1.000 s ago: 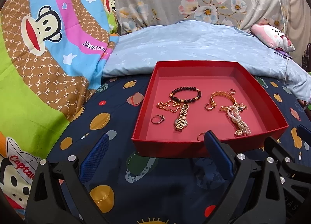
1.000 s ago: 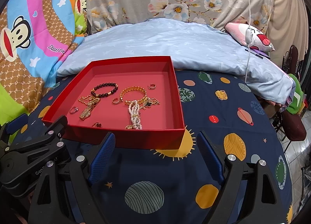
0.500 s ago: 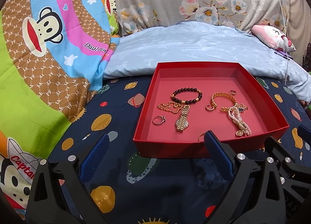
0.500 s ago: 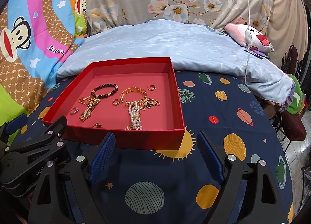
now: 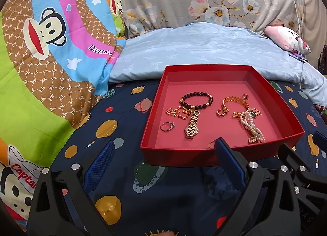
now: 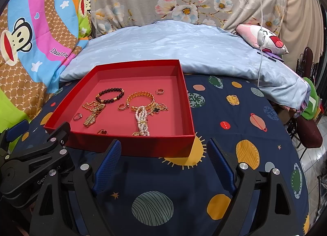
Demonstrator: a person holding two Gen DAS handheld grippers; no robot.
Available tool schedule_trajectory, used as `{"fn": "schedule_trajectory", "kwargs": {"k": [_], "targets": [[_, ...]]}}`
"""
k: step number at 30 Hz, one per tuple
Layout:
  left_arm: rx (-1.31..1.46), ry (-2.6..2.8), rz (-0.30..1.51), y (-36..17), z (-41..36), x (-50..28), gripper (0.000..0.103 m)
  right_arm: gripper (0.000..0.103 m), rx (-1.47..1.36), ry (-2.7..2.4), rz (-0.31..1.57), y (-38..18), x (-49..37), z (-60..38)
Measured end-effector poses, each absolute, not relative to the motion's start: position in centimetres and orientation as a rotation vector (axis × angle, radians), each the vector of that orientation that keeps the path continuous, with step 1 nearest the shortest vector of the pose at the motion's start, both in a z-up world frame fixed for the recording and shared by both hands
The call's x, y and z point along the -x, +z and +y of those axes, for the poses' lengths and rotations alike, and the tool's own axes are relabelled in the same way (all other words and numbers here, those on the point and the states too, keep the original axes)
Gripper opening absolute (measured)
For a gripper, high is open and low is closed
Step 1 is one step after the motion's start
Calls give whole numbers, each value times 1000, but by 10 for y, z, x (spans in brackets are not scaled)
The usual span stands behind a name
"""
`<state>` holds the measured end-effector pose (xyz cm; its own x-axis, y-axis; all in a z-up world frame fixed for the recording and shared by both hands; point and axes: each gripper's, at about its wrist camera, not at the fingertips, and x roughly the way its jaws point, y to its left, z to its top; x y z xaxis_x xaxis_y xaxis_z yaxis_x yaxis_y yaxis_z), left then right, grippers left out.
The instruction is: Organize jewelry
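A red tray [image 5: 175, 155] [image 6: 187, 94] lies on the planet-print bedsheet. In it are a dark bead bracelet [image 5: 196, 100] [image 6: 110, 95], a gold watch [image 5: 192, 127] [image 6: 93, 116], a gold chain [image 5: 176, 111], a silver ring [image 5: 167, 126] [image 6: 77, 116], a gold bangle [image 5: 235, 101] [image 6: 140, 96], a pearl strand [image 5: 252, 127] [image 6: 141, 120] and small gold rings [image 5: 221, 112] [image 6: 122, 106]. My left gripper [image 5: 163, 164] is open and empty before the tray's near wall. My right gripper [image 6: 163, 161] is open and empty at the tray's near right corner.
A light blue pillow [image 5: 204, 47] [image 6: 173, 45] lies behind the tray. A monkey-print blanket [image 5: 47, 51] rises on the left. A pink plush [image 6: 263, 38] and a white cable [image 6: 260, 31] are at the far right, where the bed edge drops to a chair [image 6: 308, 131].
Both views have shifted slightly; the tray sits a touch lower in frame. Both grippers remain open and empty.
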<state>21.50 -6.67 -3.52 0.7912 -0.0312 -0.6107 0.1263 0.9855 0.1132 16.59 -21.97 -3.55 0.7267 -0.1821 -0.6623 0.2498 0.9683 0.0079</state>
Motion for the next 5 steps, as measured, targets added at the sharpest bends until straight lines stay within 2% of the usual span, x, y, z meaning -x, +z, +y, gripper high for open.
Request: {"fn": "schedule_trajectory", "kwargs": {"k": [5], "targets": [[-158,-87,652,-36,-67,-215,96,86,-98,-238,722,-37,-166,-221]]}}
